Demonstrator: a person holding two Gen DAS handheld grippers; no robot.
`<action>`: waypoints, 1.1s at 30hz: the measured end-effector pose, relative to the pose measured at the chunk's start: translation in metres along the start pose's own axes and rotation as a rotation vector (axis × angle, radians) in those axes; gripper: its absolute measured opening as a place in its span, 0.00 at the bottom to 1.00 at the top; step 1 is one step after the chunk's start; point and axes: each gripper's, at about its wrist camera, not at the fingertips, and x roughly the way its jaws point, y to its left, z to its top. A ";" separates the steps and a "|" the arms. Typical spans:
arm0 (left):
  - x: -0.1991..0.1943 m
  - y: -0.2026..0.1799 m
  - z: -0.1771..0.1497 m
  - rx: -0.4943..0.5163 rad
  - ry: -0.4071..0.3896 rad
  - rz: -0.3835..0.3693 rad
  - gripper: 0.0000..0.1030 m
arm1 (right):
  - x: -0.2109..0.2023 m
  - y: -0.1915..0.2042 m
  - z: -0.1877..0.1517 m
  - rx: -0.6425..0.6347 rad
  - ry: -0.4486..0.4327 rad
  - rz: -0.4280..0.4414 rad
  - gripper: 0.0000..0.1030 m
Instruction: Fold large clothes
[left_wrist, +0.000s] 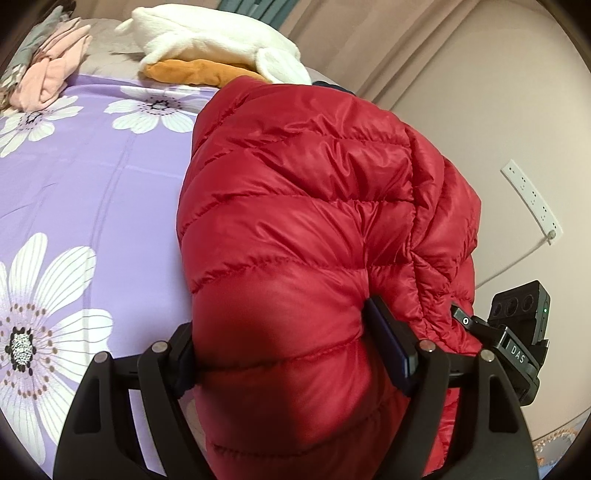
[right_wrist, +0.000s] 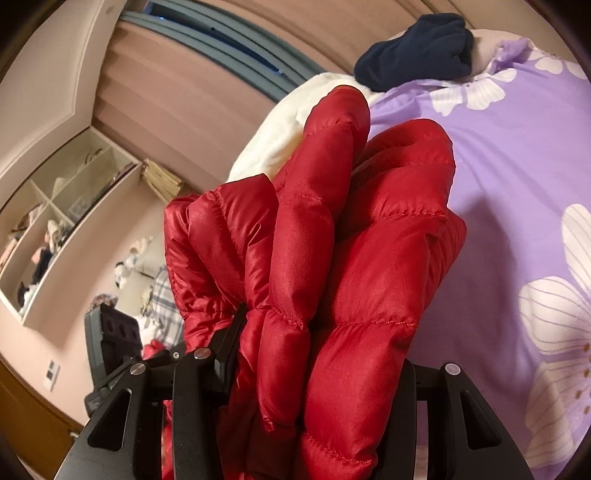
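Both grippers, left (left_wrist: 284, 354) and right (right_wrist: 317, 354), clamp the bunched red jacket (left_wrist: 314, 206), which stretches away toward white plush (left_wrist: 221, 40) at the bed's (left_wrist: 92, 177) far edge.

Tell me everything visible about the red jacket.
The jacket is a red quilted puffer with a glossy, thin shell and stitched seams between puffy channels. It is bunched into thick folds rather than laid flat. The left tool clamps a fat fold of it, and the right tool clamps several stacked layers. It is held over the purple flowered sheet; whether any part rests on the sheet cannot be told. No zipper or label shows.
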 end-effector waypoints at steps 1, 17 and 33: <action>-0.002 0.003 0.000 -0.006 -0.002 0.003 0.77 | 0.004 0.002 0.001 -0.003 0.006 0.001 0.47; -0.028 0.051 0.003 -0.096 -0.035 0.041 0.77 | 0.040 0.017 0.012 -0.046 0.096 0.027 0.47; -0.027 0.090 0.021 -0.144 -0.040 0.073 0.77 | 0.045 0.014 0.014 -0.068 0.150 0.030 0.47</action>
